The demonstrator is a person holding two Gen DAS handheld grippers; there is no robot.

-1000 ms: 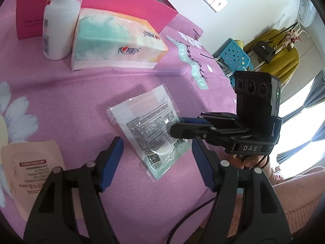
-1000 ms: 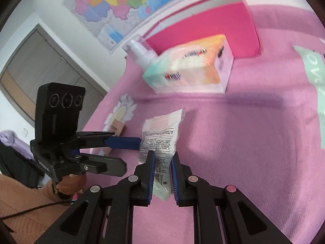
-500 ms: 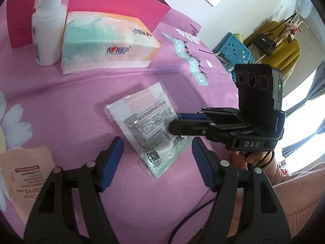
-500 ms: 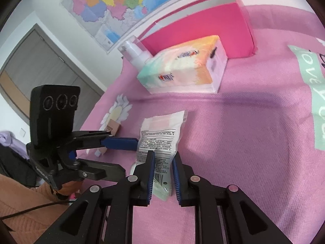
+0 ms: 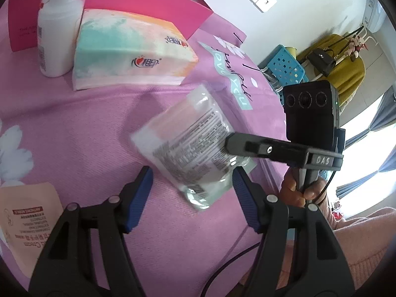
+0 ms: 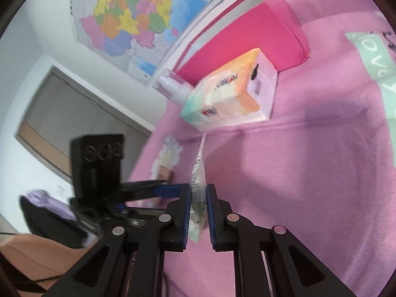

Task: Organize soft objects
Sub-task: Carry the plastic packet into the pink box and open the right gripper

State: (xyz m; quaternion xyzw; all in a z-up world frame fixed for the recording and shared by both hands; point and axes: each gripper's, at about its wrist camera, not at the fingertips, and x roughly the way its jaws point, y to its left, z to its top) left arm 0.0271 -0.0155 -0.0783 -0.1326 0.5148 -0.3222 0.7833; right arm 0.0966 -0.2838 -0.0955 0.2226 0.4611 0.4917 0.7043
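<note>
The tablecloth (image 5: 81, 128) is pink-purple with white flower prints and a mint-green band carrying black script. The tissue pack (image 5: 128, 49) is mint green blending into orange and pale pink, with a red logo. The bottle (image 5: 58, 28) is white. The box (image 6: 250, 47) behind it is magenta. The clear plastic packet (image 5: 190, 143) shows a white and pale pink insert, black print and a mint-green lower edge. The sachet (image 5: 27, 215) is peach with a red label. Both grippers are black with blue finger pads (image 5: 138, 195). The wall map (image 6: 138, 10) is multicoloured on blue.
</note>
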